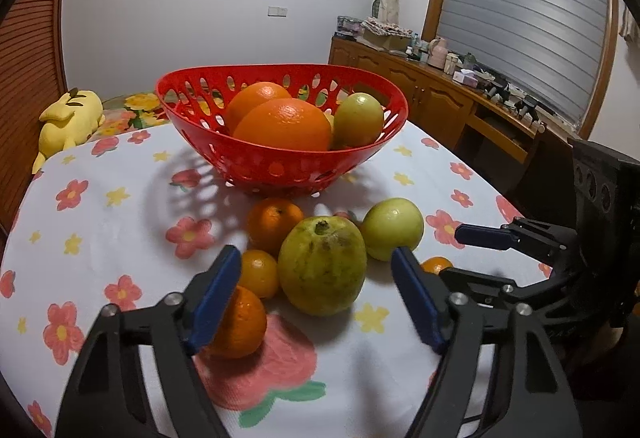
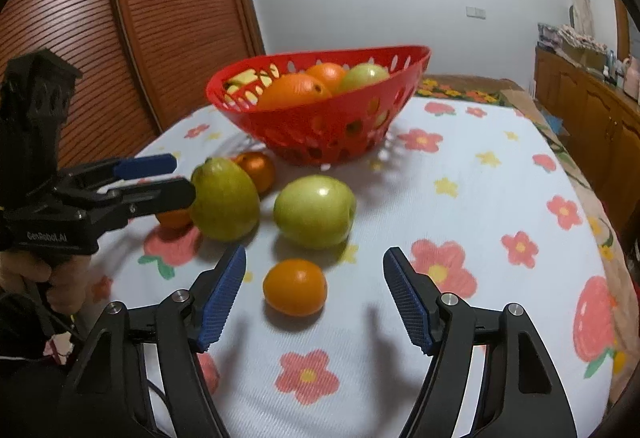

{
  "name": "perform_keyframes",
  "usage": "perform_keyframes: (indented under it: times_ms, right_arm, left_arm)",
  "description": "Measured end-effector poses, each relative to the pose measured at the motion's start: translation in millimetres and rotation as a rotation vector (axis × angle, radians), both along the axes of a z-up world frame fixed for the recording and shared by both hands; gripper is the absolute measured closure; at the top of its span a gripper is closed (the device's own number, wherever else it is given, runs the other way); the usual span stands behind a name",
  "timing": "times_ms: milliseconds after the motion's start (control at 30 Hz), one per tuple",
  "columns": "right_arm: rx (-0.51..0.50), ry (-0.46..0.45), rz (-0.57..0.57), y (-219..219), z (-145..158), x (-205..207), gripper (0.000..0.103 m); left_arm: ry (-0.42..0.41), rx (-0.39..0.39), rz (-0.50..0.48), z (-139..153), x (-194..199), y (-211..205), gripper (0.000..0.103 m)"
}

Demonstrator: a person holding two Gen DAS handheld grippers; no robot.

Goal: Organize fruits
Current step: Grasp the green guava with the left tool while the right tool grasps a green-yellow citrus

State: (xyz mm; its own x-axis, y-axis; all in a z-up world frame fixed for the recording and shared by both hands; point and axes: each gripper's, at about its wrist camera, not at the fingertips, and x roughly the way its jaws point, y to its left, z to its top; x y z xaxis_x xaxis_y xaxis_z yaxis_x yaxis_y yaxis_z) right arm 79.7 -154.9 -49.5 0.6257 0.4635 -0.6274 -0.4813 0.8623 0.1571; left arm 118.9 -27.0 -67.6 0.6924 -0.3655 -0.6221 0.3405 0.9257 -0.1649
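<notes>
A red perforated basket holds two oranges and a green apple. In front of it on the floral cloth lie a large green guava, a green apple, and several small oranges. My left gripper is open, its fingers either side of the guava. My right gripper is open around a small orange, not touching it.
A yellow plush toy lies beyond the table's far left edge. A wooden sideboard with clutter runs along the right wall. Wooden slatted doors stand to the left. The flowered tablecloth extends right of the fruit.
</notes>
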Motion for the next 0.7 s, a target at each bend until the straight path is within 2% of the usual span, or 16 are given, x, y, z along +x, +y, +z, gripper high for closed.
perform_keyframes:
  times_ms: [33,233,600,700]
  right_arm:
    - [0.000,0.002,0.002,1,0,0,0.035]
    - [-0.006,0.025,0.014,5,-6,0,0.044]
    - [-0.030,0.061,0.040,15,-15,2,0.049]
    - [-0.030,0.068,0.049,16,-17,2,0.055]
  left_arm:
    - [0.003,0.003,-0.003,0,0,-1,0.036]
    - [0.014,0.008,-0.007,-2,2,-5,0.040]
    - [0.043,0.044,-0.009,-10,11,-15,0.040]
    - [0.047,0.054,-0.010,-12,13,-17,0.040]
